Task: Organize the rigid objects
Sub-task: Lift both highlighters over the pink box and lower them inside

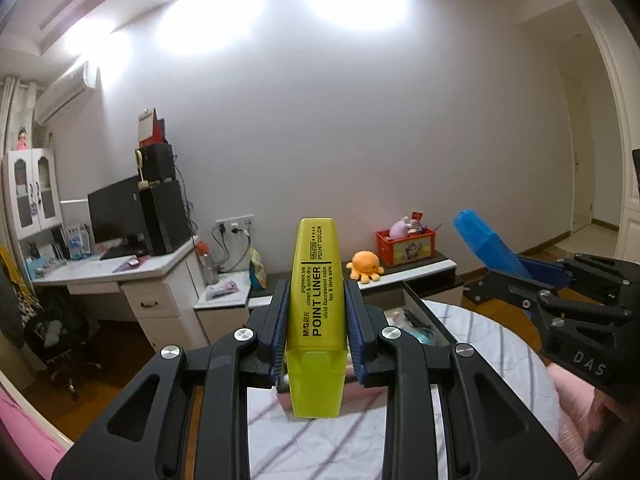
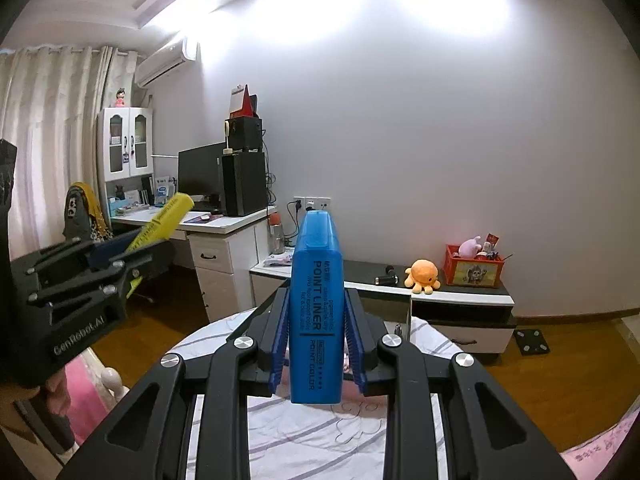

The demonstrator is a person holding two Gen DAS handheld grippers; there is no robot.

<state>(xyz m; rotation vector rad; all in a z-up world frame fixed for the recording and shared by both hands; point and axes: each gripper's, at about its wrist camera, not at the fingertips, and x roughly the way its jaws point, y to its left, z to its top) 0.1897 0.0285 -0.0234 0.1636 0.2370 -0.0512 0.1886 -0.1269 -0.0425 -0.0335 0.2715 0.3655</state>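
Note:
My left gripper (image 1: pixel 317 292) is shut on a yellow highlighter (image 1: pixel 316 300) marked POINT LINER, which stands up between the blue pads with its cap pointing away. My right gripper (image 2: pixel 316 300) is shut on a blue highlighter (image 2: pixel 316 304) of the same make, held the same way. Each view shows the other gripper off to the side: the right gripper (image 1: pixel 560 280) with the blue highlighter (image 1: pixel 486 246) at the right edge, the left gripper (image 2: pixel 116 258) with the yellow highlighter (image 2: pixel 166 216) at the left. Both are raised above a round table (image 2: pixel 320 440) with a striped cloth.
Behind stands a white desk (image 2: pixel 224 232) with a monitor and a black computer tower. A low cabinet (image 2: pixel 460 300) along the wall carries an orange octopus plush (image 2: pixel 424 274) and a red box of toys (image 2: pixel 474 268). An open container (image 1: pixel 420 320) lies beyond the table. Wooden floor surrounds the table.

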